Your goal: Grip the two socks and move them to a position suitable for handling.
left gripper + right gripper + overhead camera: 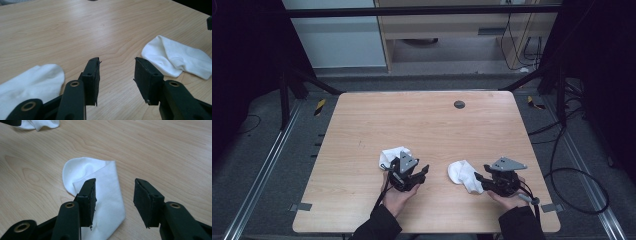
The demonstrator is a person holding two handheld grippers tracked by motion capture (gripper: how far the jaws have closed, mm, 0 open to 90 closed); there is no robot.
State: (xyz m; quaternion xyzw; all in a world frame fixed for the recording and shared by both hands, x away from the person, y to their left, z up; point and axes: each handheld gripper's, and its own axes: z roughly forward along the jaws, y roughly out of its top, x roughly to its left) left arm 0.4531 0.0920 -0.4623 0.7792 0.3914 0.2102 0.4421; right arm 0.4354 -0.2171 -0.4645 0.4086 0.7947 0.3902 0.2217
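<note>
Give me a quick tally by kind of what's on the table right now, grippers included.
White socks: 2, the left sock beside the left gripper and the right sock in front of the right gripper.
Handheld grippers: 2, both with jaws apart and nothing pinched.
Dark round grommet in the table near the far edge: 1.
Total: 5.

Two hands come in from the near edge. The left hand [398,196] holds the left gripper [424,171], jaws apart with nothing between. The right hand [508,198] holds the right gripper [477,176], jaws apart too, pointing left.
</note>
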